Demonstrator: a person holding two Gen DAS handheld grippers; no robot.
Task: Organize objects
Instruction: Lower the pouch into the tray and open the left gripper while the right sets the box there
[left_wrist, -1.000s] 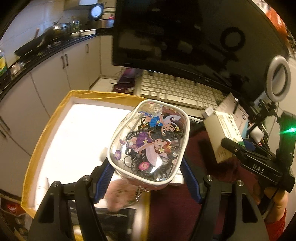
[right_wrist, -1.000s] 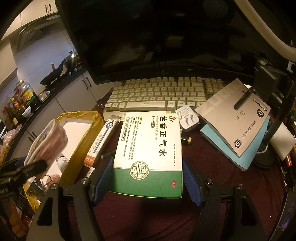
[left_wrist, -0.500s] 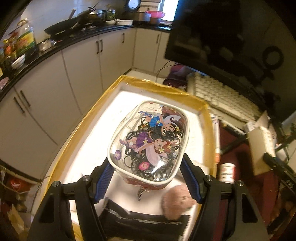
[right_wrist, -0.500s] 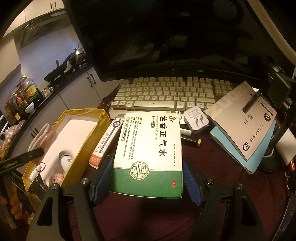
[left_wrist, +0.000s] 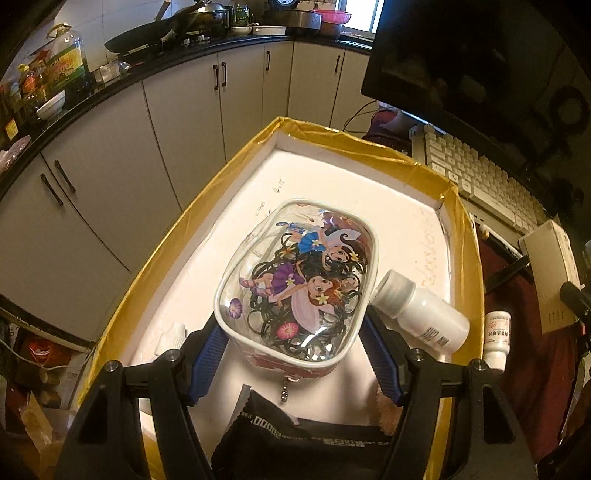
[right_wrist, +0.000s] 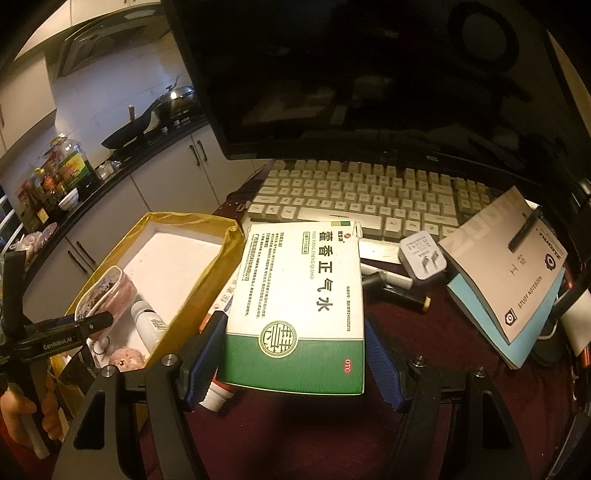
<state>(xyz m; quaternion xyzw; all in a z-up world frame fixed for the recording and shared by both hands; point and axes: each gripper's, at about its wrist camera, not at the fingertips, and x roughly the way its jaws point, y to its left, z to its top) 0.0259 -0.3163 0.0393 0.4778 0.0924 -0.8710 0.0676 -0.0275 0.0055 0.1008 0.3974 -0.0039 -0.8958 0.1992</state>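
Note:
My left gripper (left_wrist: 293, 343) is shut on a clear pouch (left_wrist: 295, 280) printed with cartoon fairies and filled with black hair ties. The pouch hangs low over the white inside of a gold-rimmed box (left_wrist: 177, 229). From the right wrist view the same pouch (right_wrist: 107, 295) shows inside the gold-rimmed box (right_wrist: 229, 236). My right gripper (right_wrist: 291, 354) is shut on a white and green medicine box (right_wrist: 295, 306). That box is held flat over the dark red table, just right of the gold rim.
A white bottle (left_wrist: 424, 317), a black packet (left_wrist: 303, 439) and a pink fuzzy thing lie in the gold box. A small pill bottle (left_wrist: 496, 336) stands outside it. Keyboard (right_wrist: 369, 192), charger (right_wrist: 423, 254), pens (right_wrist: 399, 291) and notebooks (right_wrist: 506, 269) crowd the table under the monitor.
The left gripper has carried the pouch from the box's right edge to over its inside and lower. The right gripper has drifted left with the medicine box, closer to the gold rim.

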